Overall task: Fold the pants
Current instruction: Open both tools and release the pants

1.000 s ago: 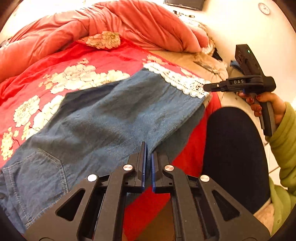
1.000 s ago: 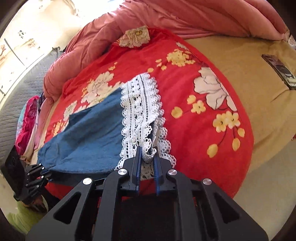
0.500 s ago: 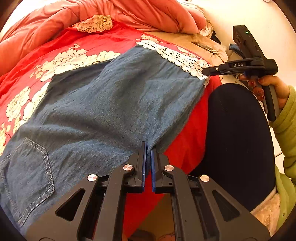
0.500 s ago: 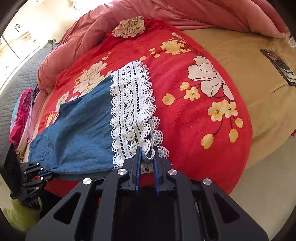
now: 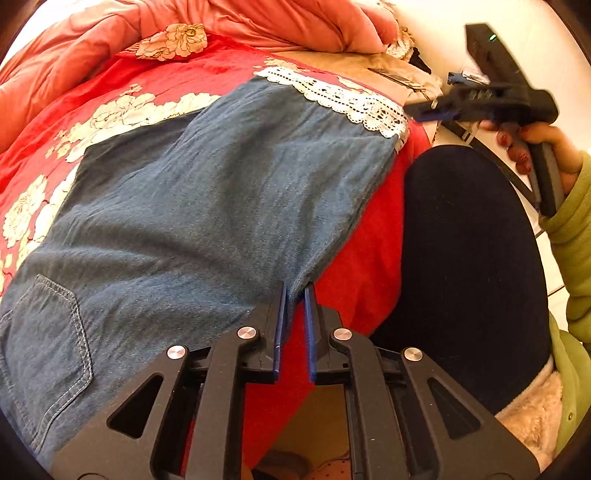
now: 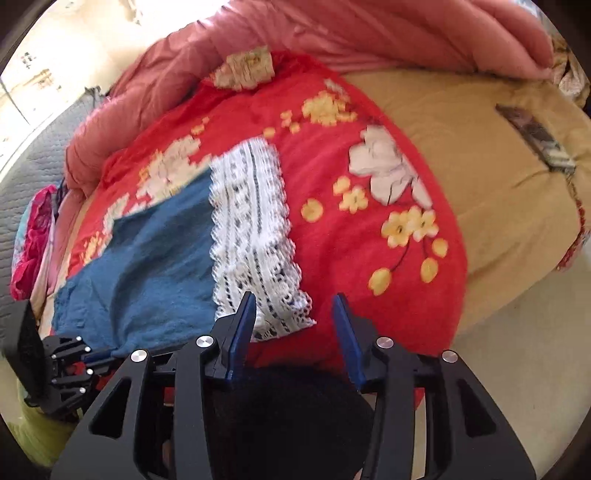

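Right gripper (image 6: 295, 306) jaws just opened, lace hem dropped, nothing between fingers now; a second ago clamped on lace. Left gripper (image 5: 295, 295) jaws just cracking open, narrow gap, denim edge at tips, grip looks loose. Blue denim pants with white lace hem (image 5: 192, 206) lie flat across red floral blanket (image 5: 92, 96), centre-left in left view. Lace hem (image 6: 251, 236) centre in right view, just above open fingers. Pink quilt (image 5: 258, 18) bunched along top.
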### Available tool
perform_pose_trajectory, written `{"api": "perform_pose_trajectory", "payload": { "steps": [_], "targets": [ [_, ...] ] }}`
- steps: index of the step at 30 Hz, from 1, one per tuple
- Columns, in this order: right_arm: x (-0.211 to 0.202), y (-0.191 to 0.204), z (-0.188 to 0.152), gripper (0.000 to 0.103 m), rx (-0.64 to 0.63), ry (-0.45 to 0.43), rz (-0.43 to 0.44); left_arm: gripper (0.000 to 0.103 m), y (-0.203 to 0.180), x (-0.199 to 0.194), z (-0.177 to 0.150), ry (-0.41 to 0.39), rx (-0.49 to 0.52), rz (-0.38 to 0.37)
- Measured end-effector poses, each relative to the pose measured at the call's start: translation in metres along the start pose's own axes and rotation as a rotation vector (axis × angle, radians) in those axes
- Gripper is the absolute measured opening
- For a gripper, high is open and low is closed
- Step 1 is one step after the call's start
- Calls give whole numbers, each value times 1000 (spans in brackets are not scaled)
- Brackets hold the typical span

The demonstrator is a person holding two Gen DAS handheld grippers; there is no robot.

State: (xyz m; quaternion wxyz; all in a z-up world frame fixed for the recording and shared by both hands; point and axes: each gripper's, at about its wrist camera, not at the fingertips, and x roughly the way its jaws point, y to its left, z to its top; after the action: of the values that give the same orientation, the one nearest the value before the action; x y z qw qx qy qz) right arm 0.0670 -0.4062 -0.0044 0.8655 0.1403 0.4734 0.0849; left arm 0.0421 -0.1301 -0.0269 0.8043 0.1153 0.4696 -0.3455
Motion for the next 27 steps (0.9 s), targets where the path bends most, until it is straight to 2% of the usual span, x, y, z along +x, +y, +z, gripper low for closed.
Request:
{"api": "perform_pose_trajectory", "payload": {
  "steps": [3,6,8,11,12,13,14,16,20,27],
  "targets": [
    [-14,18,2,42,-73,-46,7,19,-2,-5,1,-6,-5,-43],
    [-9,45,4,43,-159,-34,50,30,-2,-28,5,-65,-2,-78],
    [2,61,5,43,-211,-13,62,34,6,-44,6,-111,-26,-74],
    [22,79,7,43,-275,34,49,44,39,-63,-1,-150,-129,27],
    [28,82,8,47,-292,47,29,44,52,-67,-6,-148,-175,56],
    [34,82,9,53,-304,62,3,44,71,-71,-16,-138,-247,108],
    [40,80,10,54,-313,79,-34,45,85,-74,-24,-131,-298,153],
    [49,75,9,55,-327,110,-64,48,110,-82,-41,-105,-391,288],
    [52,66,11,55,-299,139,-35,50,140,-84,-62,-33,-477,492],
    [54,64,9,55,-289,159,-24,51,156,-78,-68,8,-497,536]
  ]
}}
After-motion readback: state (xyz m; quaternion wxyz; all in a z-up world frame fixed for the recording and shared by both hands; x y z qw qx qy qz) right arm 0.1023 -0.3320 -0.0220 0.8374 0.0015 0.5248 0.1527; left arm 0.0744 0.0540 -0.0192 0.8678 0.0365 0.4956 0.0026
